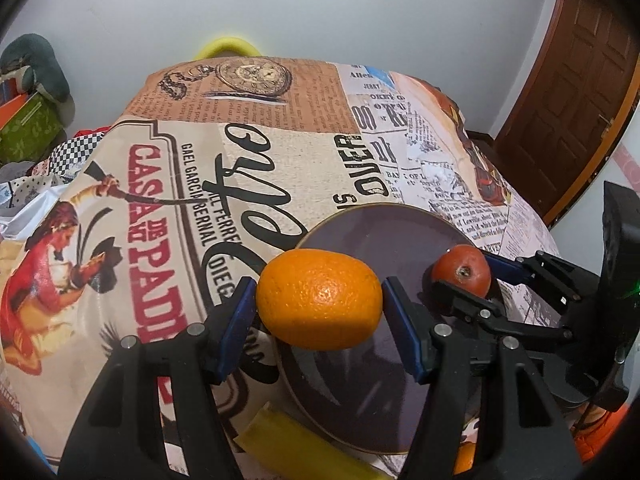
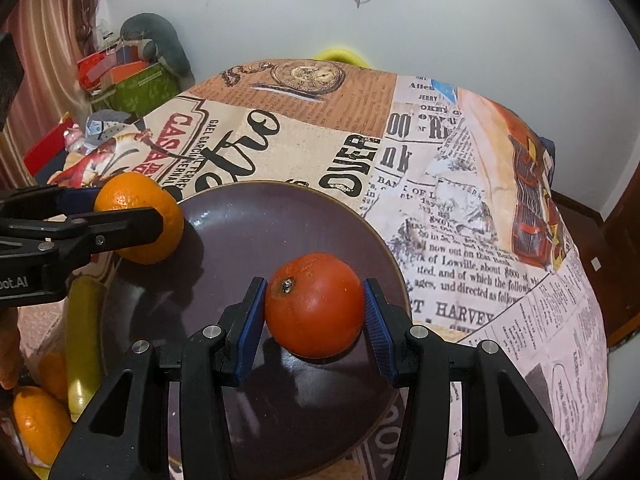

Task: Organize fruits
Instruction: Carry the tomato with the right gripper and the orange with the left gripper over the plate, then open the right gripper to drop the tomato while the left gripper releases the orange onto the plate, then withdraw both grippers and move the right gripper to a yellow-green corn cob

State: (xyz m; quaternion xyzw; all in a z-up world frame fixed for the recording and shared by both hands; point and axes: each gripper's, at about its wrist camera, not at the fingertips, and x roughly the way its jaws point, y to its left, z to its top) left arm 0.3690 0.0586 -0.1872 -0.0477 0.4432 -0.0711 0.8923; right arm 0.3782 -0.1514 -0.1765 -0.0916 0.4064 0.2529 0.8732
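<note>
My left gripper [image 1: 319, 304] is shut on an orange [image 1: 319, 300] and holds it above the left rim of a dark purple plate [image 1: 384, 240]. My right gripper [image 2: 315, 312] is shut on a red tomato [image 2: 315, 305] over the plate [image 2: 256, 224]. In the left wrist view the tomato [image 1: 463, 274] shows at the right over the plate. In the right wrist view the orange [image 2: 142, 216] shows at the left, by the plate's rim. The plate lies on a table with a newspaper-print cloth [image 1: 256, 152].
A yellow-green fruit [image 2: 82, 344] and more oranges [image 2: 38, 424] lie left of the plate near the table's front edge. A yellow chair back [image 1: 229, 46] stands behind the table. Boxes and clutter [image 2: 128, 76] stand at the left, a wooden door [image 1: 576, 92] at the right.
</note>
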